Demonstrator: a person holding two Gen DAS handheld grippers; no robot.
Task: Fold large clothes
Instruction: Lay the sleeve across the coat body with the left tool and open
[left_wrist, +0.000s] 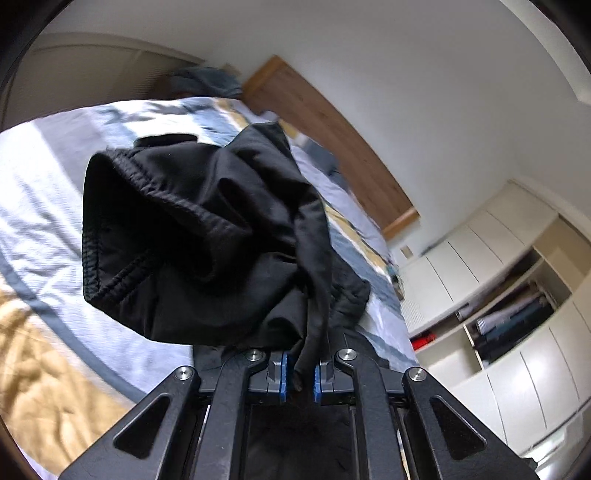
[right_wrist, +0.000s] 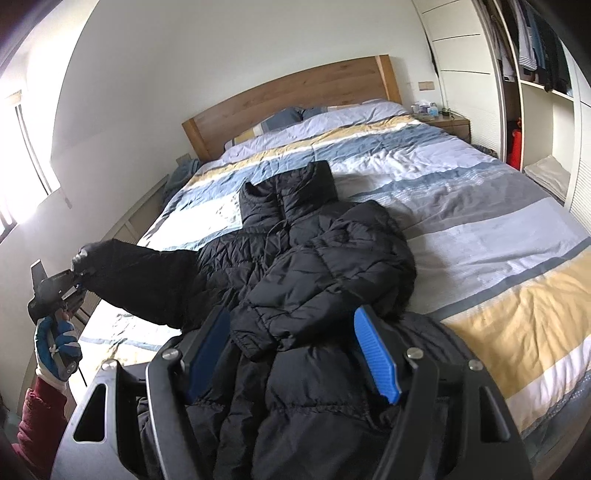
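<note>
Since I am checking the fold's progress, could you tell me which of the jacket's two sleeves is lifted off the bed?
The sleeve stretched out toward the window side: the left gripper is shut on its cuff. The other sleeve lies folded across the jacket's front.

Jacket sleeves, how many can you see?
2. One sleeve is pulled out sideways off the bed, its cuff pinched in the left gripper. The other sleeve lies folded across the black jacket front, between the open right gripper fingers.

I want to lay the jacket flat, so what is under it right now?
The black puffer jacket lies on the striped duvet. Whatever sits directly beneath its body is covered; one sleeve is lifted clear.
</note>
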